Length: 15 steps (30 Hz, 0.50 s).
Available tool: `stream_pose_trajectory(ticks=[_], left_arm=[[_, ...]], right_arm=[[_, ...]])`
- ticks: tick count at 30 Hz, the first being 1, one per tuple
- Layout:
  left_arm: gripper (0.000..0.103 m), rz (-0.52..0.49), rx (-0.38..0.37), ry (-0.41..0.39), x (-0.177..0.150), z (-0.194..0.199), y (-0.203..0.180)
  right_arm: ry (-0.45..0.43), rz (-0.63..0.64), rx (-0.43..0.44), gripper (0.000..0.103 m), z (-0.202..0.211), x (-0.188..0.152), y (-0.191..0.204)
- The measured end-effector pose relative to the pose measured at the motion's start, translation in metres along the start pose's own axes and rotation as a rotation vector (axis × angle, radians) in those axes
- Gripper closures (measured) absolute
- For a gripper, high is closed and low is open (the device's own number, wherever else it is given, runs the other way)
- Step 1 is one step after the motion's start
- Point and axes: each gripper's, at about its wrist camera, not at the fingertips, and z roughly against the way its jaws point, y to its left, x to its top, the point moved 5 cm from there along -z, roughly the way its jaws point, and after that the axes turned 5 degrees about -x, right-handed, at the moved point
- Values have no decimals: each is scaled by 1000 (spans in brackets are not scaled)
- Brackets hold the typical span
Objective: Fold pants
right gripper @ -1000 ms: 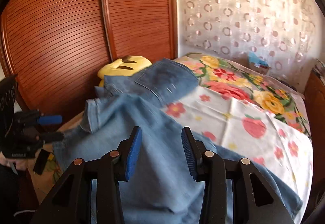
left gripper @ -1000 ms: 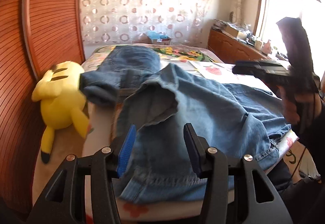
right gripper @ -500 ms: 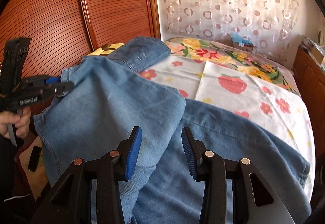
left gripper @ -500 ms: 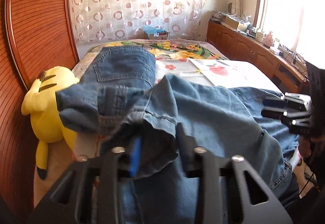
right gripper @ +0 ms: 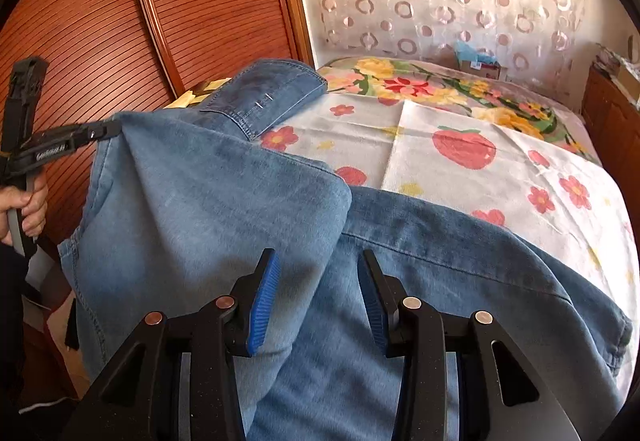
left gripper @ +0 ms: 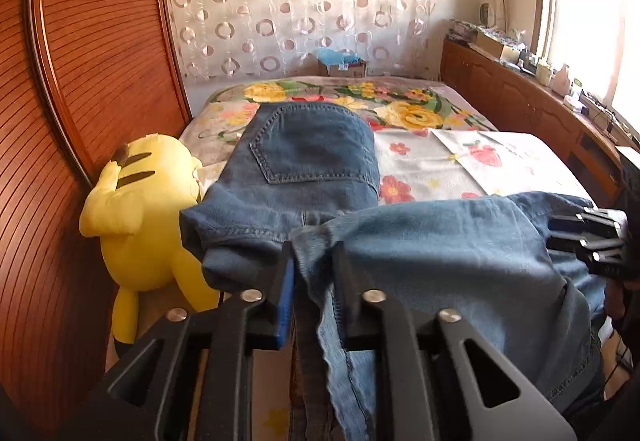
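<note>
I am holding a fold of the blue denim pants (left gripper: pixel 440 241) on the flowered bed (left gripper: pixel 432 169) in my left hand-held gripper (left gripper: pixel 314 265), whose jaws are opening slightly, while my unclenched right hand-held gripper (right gripper: pixel 318 273) is hovering over the leg stretching rightward.

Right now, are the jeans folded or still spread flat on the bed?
Partly folded: one leg of the jeans is doubled back over the other, its hem between the left gripper fingers, whose jaws are opening.
</note>
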Motion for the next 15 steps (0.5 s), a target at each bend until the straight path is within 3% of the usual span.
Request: stream_pose_trajectory(ticks=[4, 8, 12, 13, 14, 15], left_arm=[[54, 0, -17, -15, -7, 9, -3], [40, -2, -40, -32, -15, 19, -10], [39, -13, -38, -38, -25, 24, -21], [39, -19, -39, -35, -27, 24, -25], [39, -25, -42, -32, -29, 23, -28], [39, -27, -43, -29, -31, 22, -28]], right_arm=[[24, -20, 17, 61, -18, 11, -4], [61, -36, 37, 61, -39, 21, -8], [102, -55, 60, 61, -58, 31, -12], [97, -56, 69, 71, -59, 33, -13], [88, -53, 86, 91, -60, 38, -13], [78, -47, 97, 95, -59, 42, -13]])
